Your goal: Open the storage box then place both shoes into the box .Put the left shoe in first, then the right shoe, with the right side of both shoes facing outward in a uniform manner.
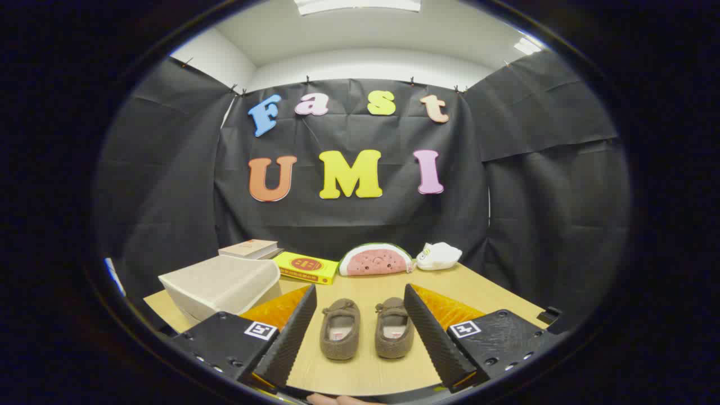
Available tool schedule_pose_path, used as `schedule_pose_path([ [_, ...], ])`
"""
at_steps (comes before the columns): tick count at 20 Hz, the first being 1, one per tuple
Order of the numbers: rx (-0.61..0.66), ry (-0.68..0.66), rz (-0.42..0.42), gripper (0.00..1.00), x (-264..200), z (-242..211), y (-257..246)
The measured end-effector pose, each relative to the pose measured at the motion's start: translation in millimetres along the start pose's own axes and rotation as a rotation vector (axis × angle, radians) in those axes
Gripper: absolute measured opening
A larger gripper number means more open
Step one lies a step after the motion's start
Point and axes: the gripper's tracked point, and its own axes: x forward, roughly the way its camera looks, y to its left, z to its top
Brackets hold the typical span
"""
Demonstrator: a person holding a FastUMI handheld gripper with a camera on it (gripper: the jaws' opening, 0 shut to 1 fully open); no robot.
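A: Gripper view — what is the gripper (360,332) doing?

B: It is spread wide and holding nothing; its two fingers (292,332) hang above the table (360,371), with both shoes in the gap between them.

A: How do the shoes lie?

B: The left shoe (340,329) and the right shoe (394,327) sit side by side on the table, close but apart, toes pointing away from the gripper. Neither finger touches them.

A: And the storage box?

B: The storage box (222,284) stands on the table ahead and to the left of the left finger, lid closed.

A: Anything beyond the shoes?

B: A yellow book (305,268), a watermelon-slice plush (376,260) and a small white plush (439,255) line the far side of the table. Another book (250,248) lies behind the box.
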Motion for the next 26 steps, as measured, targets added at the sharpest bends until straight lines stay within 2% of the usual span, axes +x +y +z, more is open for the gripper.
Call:
schedule_pose_path([
  [18,0.021,0.048,-0.004,0.95,20.4,-22.8,-11.0],
  [22,0.041,0.073,0.044,0.95,36.3,-25.4,1.7],
  [26,0.126,0.118,0.151,0.95,64.5,-24.9,32.2],
])
